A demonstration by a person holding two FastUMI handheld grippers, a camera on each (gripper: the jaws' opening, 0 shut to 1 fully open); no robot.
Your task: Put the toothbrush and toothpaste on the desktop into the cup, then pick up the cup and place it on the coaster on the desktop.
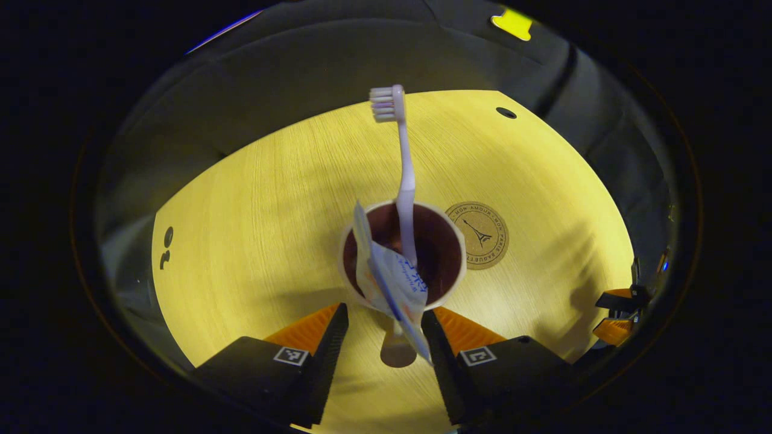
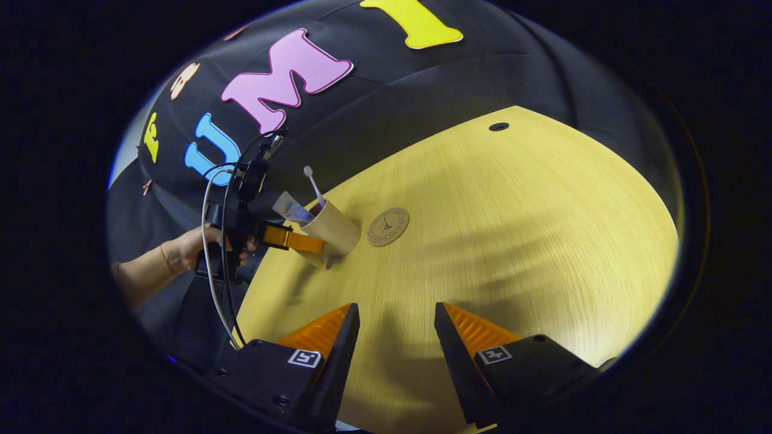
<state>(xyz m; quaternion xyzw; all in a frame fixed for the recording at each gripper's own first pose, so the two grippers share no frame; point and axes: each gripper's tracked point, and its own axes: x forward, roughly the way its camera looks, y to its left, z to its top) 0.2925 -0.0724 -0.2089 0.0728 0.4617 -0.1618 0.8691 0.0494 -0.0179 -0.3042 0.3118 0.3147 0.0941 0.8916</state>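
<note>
Desktop: pale wooden round table [image 2: 512, 241] sitting in front of the booth wall.
Left gripper [image 1: 384, 328]: fingers spread wide, flanking the near side of the cup (contact with its wall — cannot tell); a hand [image 2: 193, 247] is holding it in the right gripper view.
Right gripper [image 2: 397, 328]: hanging over bare table, fingers parted, gripping nothing.
Cup: beige paper cup with dark inside [image 1: 403, 253], standing just beside the coaster.
Coaster: round cork disc with printed tower [image 1: 480, 234], lying flat.
Toothpaste: white crumpled tube [image 1: 389, 278], leaning out over the cup rim.
Toothbrush: white plastic toothbrush [image 1: 403, 175], standing in the cup, bristles up.
</note>
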